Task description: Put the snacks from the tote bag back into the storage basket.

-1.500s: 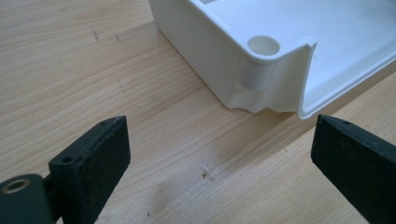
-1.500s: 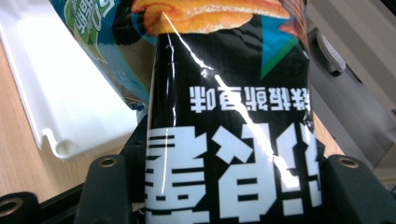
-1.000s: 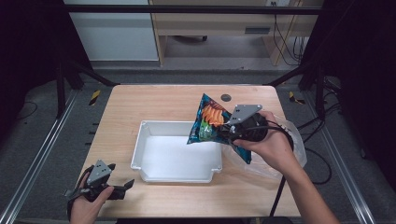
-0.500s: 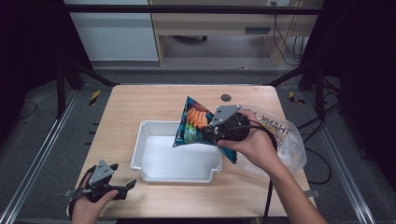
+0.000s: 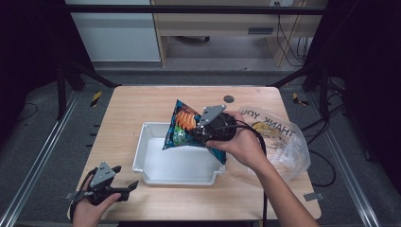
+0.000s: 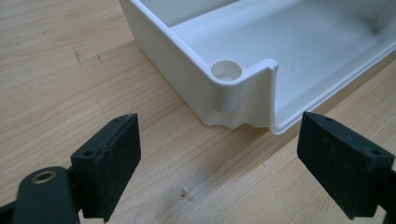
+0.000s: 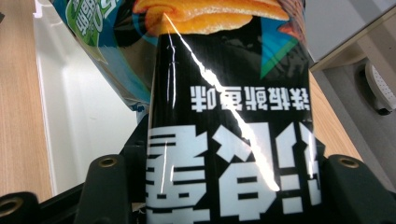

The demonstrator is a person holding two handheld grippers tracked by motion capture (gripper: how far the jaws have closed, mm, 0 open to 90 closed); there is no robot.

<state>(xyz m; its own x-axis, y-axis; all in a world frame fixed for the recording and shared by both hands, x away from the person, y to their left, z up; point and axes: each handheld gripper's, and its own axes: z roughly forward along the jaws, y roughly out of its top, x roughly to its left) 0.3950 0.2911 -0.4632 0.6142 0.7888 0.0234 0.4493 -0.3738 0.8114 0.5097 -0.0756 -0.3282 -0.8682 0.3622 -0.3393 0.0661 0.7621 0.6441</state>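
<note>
Glossy foil snack bag [image 5: 187, 126], dark blue and black with an orange food picture and a green patch, is clamped between the jaws of the right gripper [image 5: 204, 132], held in the air over the right part of the white plastic tray [image 5: 142, 158]. In the right gripper view the bag [image 7: 224, 116] appears upside down; it bears large white Chinese characters on a black panel, which I cannot read with certainty, and a crease of glare runs across it.

Right of the tray lies a clear plastic carrier bag [image 5: 283, 142] printed "THANK YOU" in dark letters; the person's right hand [image 5: 243, 146] is above it.

Left gripper [image 5: 116, 187] rests near the table's [image 5: 127, 109] front left corner, jaws wide apart, holding nothing. In its own view the tray's corner [image 6: 243, 88] sits just beyond the jaws, not touching them.
</note>
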